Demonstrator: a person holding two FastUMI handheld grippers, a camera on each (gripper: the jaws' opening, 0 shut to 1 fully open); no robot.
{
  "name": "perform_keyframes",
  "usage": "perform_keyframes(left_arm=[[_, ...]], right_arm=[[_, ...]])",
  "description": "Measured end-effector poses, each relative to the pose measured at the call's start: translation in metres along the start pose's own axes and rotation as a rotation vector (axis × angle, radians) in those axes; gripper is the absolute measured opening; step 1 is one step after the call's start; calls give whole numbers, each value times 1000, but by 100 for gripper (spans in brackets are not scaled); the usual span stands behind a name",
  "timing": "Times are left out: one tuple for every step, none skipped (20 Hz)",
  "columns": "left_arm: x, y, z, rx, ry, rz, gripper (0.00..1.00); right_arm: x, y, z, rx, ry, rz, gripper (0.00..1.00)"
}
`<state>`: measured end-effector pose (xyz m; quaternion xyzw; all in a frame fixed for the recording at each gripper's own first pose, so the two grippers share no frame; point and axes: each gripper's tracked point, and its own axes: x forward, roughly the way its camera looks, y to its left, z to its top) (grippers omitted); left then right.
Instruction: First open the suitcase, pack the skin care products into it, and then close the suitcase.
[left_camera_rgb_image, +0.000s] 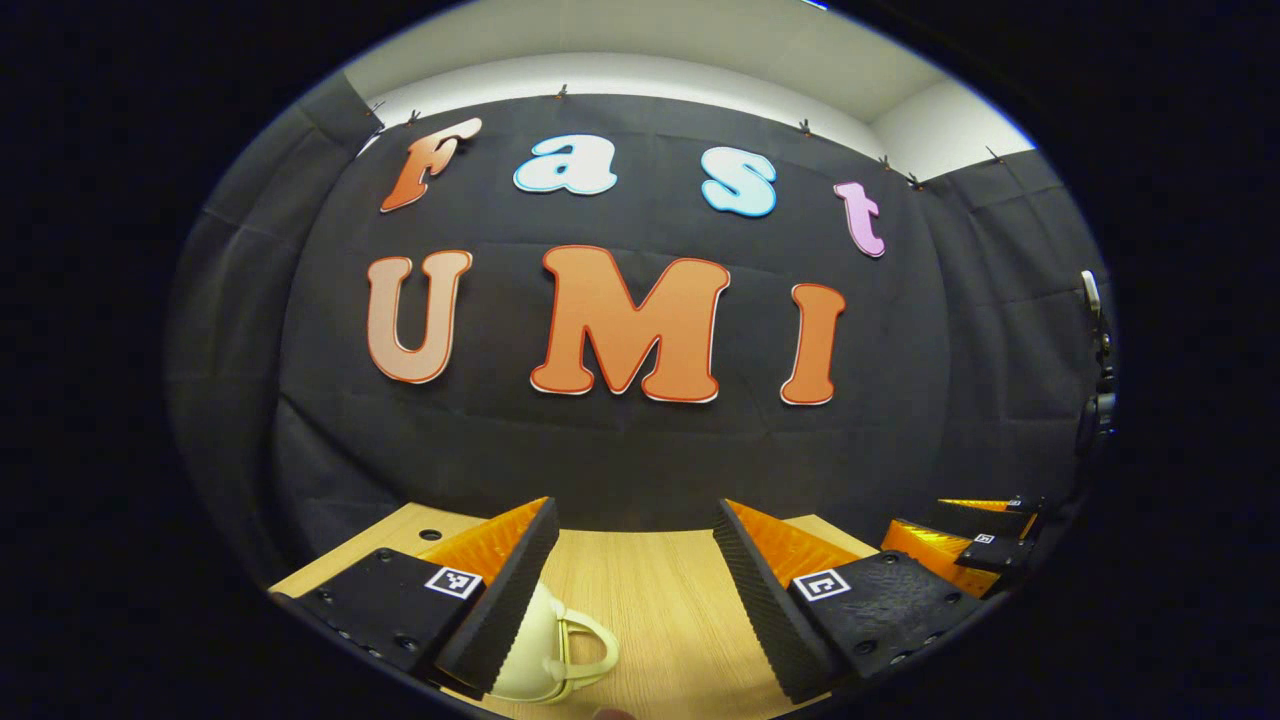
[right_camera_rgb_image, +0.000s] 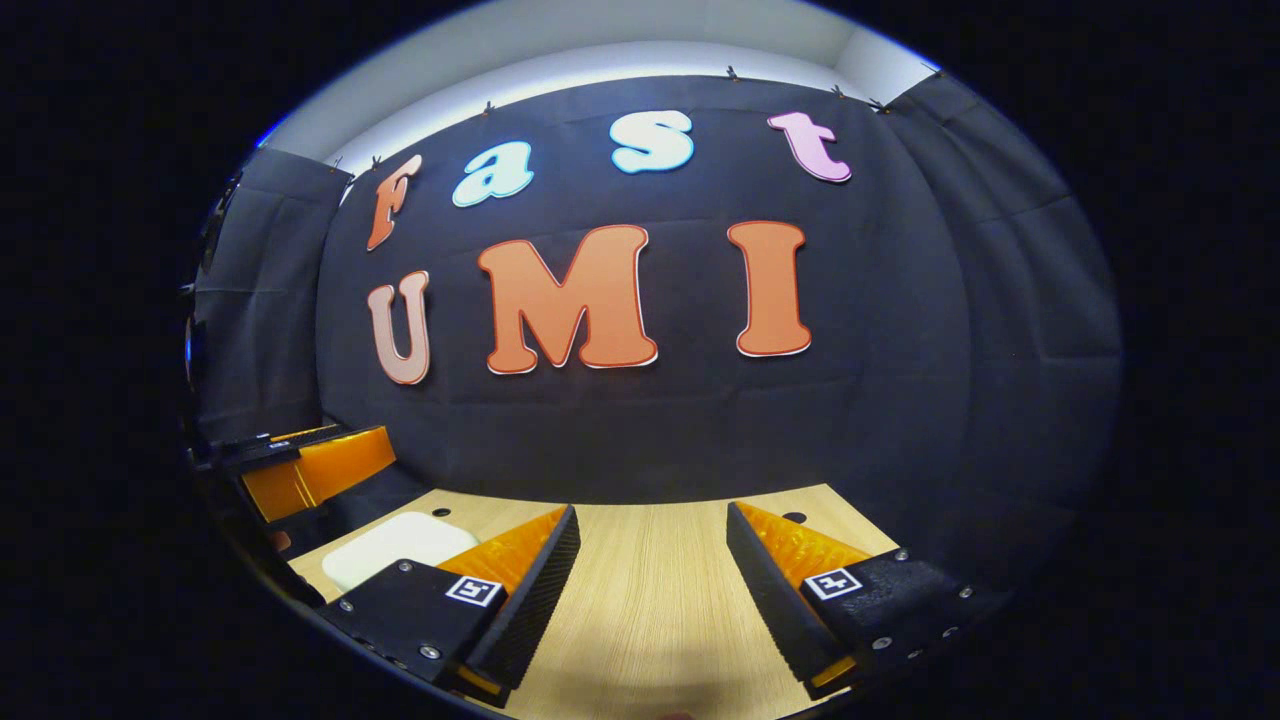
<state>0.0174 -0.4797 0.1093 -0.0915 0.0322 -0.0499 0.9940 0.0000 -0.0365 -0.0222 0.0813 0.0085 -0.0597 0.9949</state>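
Suitcase (left_camera_rgb_image: 548, 650), cream-coloured and small, lies on the wooden tabletop (left_camera_rgb_image: 660, 610) at the bottom of the left gripper view, its looped handle facing toward the middle of the picture; the left finger of the left gripper (left_camera_rgb_image: 635, 605) hides part of its body, and whether that finger touches the shell cannot be told. The left gripper's jaws stand wide apart with bare tabletop between them, clamped on nothing. At the lower right of the same view the right gripper (left_camera_rgb_image: 975, 545) shows farther off, hovering at the tabletop's edge, apart from the suitcase. Behind everything hangs the black cloth wall (left_camera_rgb_image: 640, 440), with a strip of white wall above it. In the right gripper view, the suitcase (right_camera_rgb_image: 398, 546) appears as a pale rounded slab lying flat on the tabletop (right_camera_rgb_image: 650, 600) at lower left, just beyond the left finger of the right gripper (right_camera_rgb_image: 650, 590), which overlaps its near edge. Its lid looks to be down, though the seam is too small to make out. The right gripper's jaws are also spread wide with nothing between them but bare wood. The left gripper (right_camera_rgb_image: 310, 465) shows at the left edge of this view, hanging above the tabletop beyond the suitcase; from here its jaw state cannot be told. Two small dark holes (right_camera_rgb_image: 793, 518) mark the tabletop's far edge.
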Motion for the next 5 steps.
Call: perform_keyframes(left_arm=[[1,-1,0,4,-5,-16,97],[2,-2,1,8,-9,-35,97],[2,-3,1,10,-11,-56,97],[5,-3,1,12,-18,-74,97],[6,-5,-2,14,-26,-98,97]], right_arm=[[0,-1,1,1,-5,-26,94],[0,-1,3,3,-11,-47,94],[-1,-2,5,-1,-17,-72,94],[-4,-3,6,-10,-23,-96,94],[-9,-6,8,-25,-33,-123,94]])
